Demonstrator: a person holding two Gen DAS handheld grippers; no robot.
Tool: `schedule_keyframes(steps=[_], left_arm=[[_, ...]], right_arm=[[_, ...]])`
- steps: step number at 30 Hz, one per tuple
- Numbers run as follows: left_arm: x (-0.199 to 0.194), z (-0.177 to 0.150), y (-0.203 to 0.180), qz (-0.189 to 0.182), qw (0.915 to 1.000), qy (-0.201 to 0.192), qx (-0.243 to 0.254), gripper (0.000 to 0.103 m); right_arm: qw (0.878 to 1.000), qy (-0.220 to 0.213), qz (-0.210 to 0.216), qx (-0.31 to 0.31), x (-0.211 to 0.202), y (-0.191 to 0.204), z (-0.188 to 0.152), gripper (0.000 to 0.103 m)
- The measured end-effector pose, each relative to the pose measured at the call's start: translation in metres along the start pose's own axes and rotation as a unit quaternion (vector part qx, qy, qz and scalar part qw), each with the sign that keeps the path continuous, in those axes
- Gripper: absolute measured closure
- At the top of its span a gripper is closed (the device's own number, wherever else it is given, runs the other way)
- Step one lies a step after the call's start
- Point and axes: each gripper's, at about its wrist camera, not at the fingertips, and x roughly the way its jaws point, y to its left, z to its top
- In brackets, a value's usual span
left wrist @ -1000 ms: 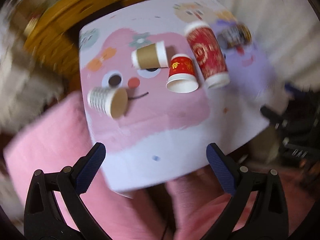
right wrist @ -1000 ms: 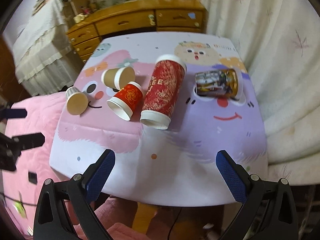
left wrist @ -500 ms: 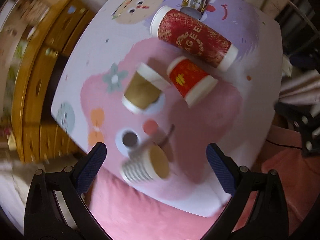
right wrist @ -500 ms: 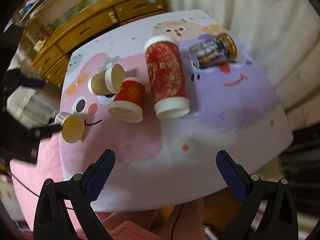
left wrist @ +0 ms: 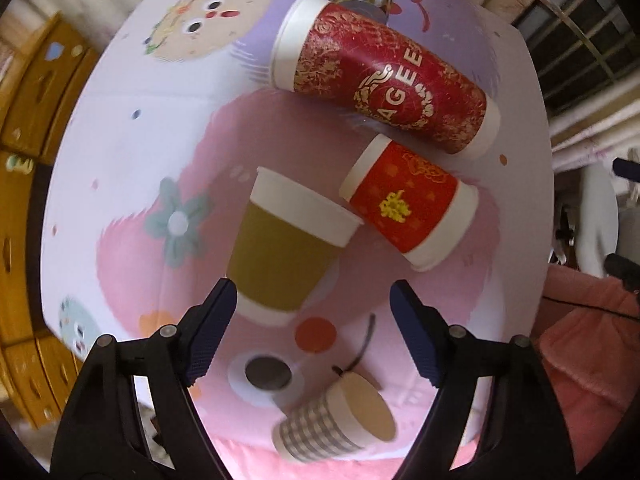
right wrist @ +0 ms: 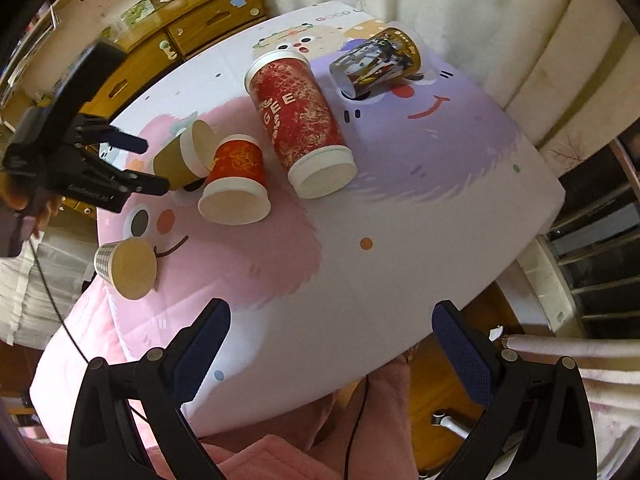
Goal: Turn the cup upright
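Spreading wide with nothing between them, the left gripper's [left wrist: 312, 316] blue-padded fingers [left wrist: 214, 328] hang over the brown cup [left wrist: 286, 246], which lies on its side just ahead at 12 o'clock, its base beside the left pad. At 1 o'clock lies the small red cup [left wrist: 404, 206], its base touching the brown cup's rim; beyond it the tall red cup [left wrist: 388, 80]. A ribbed grey cup [left wrist: 336, 420] lies at 6 o'clock. The right gripper [right wrist: 330, 356], equally agape and empty, hovers off the table's [right wrist: 400, 240] near edge.
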Motion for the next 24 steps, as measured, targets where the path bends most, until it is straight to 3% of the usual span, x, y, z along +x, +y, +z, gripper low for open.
schedule_keyframes(steps=[4, 7, 12, 14, 16, 21, 24], left_arm=[[0.013, 0.003, 0.006, -0.018, 0.9994, -0.024, 0.014, 0.025], [0.023, 0.008, 0.016, -0.069, 0.9972, -0.030, 0.002, 0.025], [0.033, 0.017, 0.031, -0.109, 0.9930, -0.039, -0.023, 0.025], [0.035, 0.021, 0.033, -0.116, 0.9918, -0.047, -0.027, 0.026], [0.038, 0.024, 0.033, -0.115, 0.9918, -0.048, -0.026, 0.036], [0.025, 0.015, 0.010, -0.113, 0.9914, -0.064, -0.008, 0.038], [0.006, 0.010, 0.003, -0.105, 0.9899, -0.092, -0.026, 0.039]], right_arm=[[1.000, 0.015, -0.011, 0.004, -0.001, 0.000, -0.003, 0.000], [1.000, 0.018, -0.015, 0.008, -0.001, 0.000, -0.006, 0.000], [1.000, 0.021, -0.018, 0.013, -0.002, -0.002, -0.005, 0.000], [1.000, 0.020, -0.018, 0.013, -0.003, -0.001, -0.005, 0.000], [1.000, 0.018, -0.019, 0.010, -0.005, -0.001, -0.004, 0.000], [1.000, 0.019, -0.018, 0.001, -0.007, 0.002, -0.004, 0.000], [1.000, 0.015, -0.016, -0.001, -0.009, 0.000, -0.002, 0.000]])
